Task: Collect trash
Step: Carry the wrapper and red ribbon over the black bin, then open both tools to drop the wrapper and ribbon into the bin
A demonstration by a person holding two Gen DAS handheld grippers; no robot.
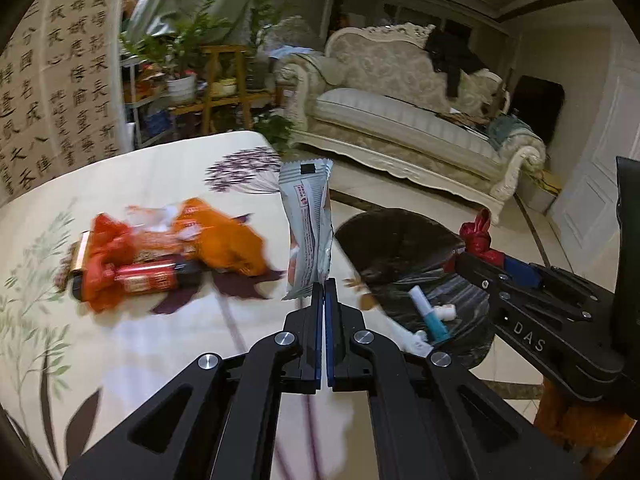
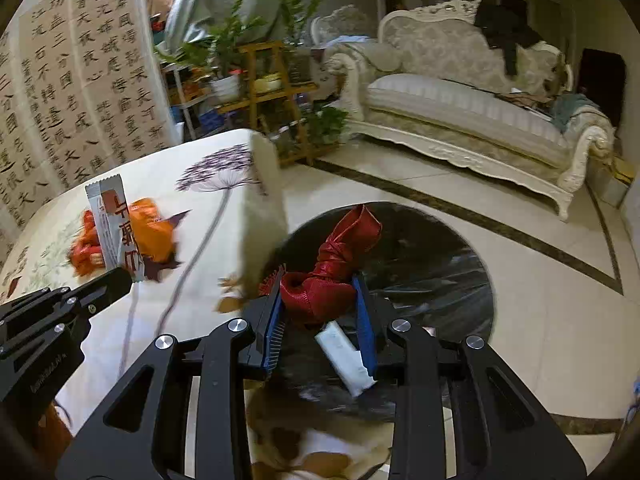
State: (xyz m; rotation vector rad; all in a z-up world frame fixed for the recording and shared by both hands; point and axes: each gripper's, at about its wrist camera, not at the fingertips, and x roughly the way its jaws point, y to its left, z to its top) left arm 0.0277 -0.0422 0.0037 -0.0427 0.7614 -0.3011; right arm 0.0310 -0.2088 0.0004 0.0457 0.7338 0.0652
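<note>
Floral tabletop [image 1: 132, 360], bin [image 2: 440, 280] beside. Left gripper [image 1: 325, 286] jaws pinch white wrapper [image 1: 308, 232]; right gripper [image 2: 320, 300] jaws clamp red wad [image 2: 332, 280]. Centre both over bin before you release.

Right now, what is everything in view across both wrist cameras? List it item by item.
Silver-grey wrapper: one, pinched upright in left gripper.
Red bag: one, crumpled, between right gripper's fingers above the bin.
Orange and red wrappers: a pile, on the table.
Trash bin: one, black-lined, on the floor beside the table.
White packet: one, in the bin.
Table: one, floral cloth.
Sofa: one, cream, behind.
Left gripper: shut.
Right gripper: shut on bag.
</note>
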